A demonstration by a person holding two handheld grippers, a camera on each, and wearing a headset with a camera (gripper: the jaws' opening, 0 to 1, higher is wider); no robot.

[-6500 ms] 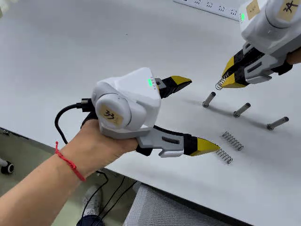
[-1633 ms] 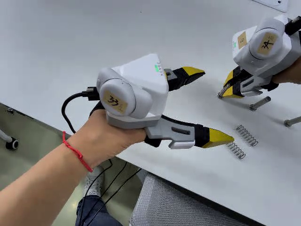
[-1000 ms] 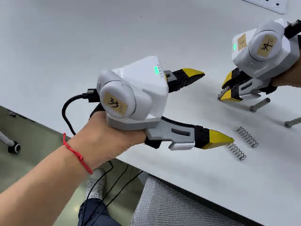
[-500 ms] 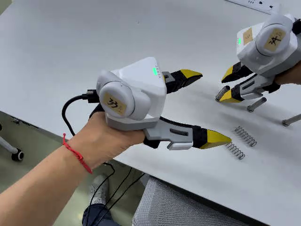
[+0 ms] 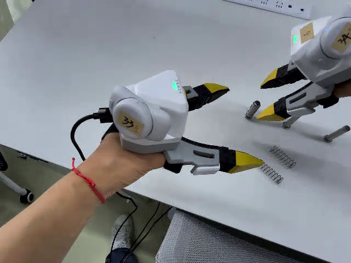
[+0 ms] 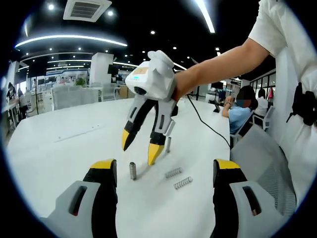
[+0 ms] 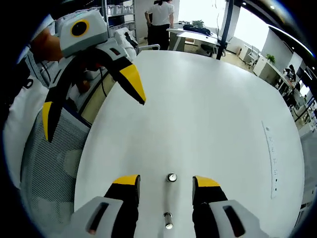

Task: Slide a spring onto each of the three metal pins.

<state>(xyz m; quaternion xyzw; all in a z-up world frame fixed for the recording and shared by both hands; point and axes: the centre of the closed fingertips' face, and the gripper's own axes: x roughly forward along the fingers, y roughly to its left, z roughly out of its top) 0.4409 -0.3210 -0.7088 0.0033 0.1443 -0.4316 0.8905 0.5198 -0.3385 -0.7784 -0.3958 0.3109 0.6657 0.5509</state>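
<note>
The left gripper hung above the near edge of the desk, jaws spread; the right gripper, jaws parted, farther in.

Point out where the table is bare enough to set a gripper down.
The table is bare across the wide stretch beyond the left gripper, up to the power strip. It is crowded by the right gripper: the pin with a spring, two bare pins and two loose springs cluster there.

bare tabletop leftward, sprung pin and loose springs rightward
</note>
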